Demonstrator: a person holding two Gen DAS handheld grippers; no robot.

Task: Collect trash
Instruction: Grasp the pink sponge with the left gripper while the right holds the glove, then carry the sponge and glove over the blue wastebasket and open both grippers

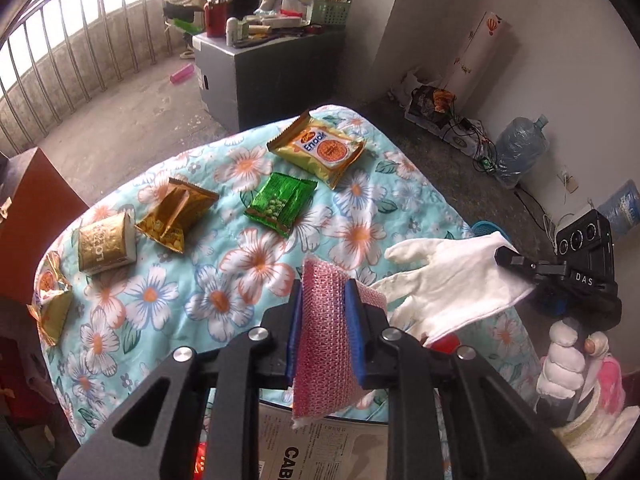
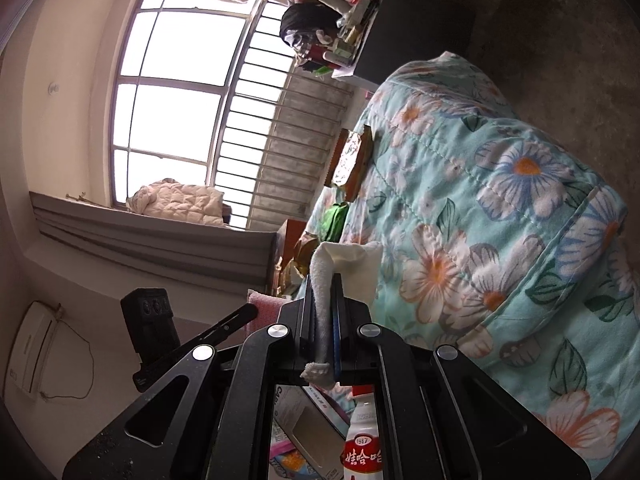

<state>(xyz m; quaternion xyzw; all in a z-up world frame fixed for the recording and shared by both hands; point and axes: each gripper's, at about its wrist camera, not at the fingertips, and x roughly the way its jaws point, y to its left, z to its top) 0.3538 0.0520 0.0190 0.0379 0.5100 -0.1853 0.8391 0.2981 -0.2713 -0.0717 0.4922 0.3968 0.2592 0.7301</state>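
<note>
A pink mesh scouring pad [image 1: 326, 332] sits low in the frame's centre, clamped between the left gripper [image 1: 324, 300]'s blue pads. To its right, the right gripper [image 1: 516, 262] pinches a white cloth glove [image 1: 452, 276]. Beyond, upper left, snack wrappers lie on a floral turquoise quilt [image 1: 248, 252]: a green packet [image 1: 280, 204] and a yellow biscuit pack [image 1: 318, 150].

Box [image 1: 296, 460] label (btm edge) cut off
</note>
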